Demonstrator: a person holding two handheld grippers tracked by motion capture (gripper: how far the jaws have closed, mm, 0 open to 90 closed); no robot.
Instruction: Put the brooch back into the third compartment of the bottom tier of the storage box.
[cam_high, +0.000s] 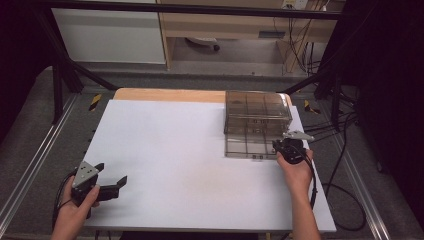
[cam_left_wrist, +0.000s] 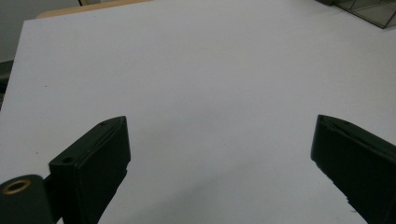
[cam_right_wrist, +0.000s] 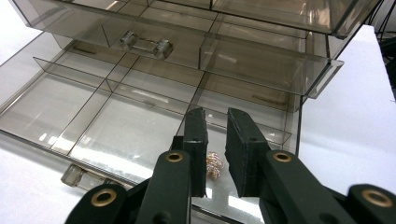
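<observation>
Two grippers are in use. The right gripper (cam_right_wrist: 216, 140) is held over the open bottom drawer (cam_right_wrist: 93, 126) of a clear organiser (cam_high: 257, 117) at the far right of the counter (cam_high: 190, 150). Its fingers (cam_right_wrist: 196, 140) are nearly closed, with a narrow gap left between them. A small trinket (cam_right_wrist: 215, 165) of gold and pale colour is seen in that gap, low down near the drawer floor in the front right compartment. Whether it is gripped or already lying free cannot be told. The left gripper (cam_high: 112, 182) is rested at the near left of the counter, fingers wide apart and empty, well apart from the organiser.

The step in hand is judged to be the handling of the trinket in the compartment. The fingers should be kept vertical and clear of the dividers and the front wall. The upper drawer (cam_right_wrist: 261, 60) overhangs close by, so the lift should be made straight up and slightly toward the person. The organiser should not be pushed.
</observation>
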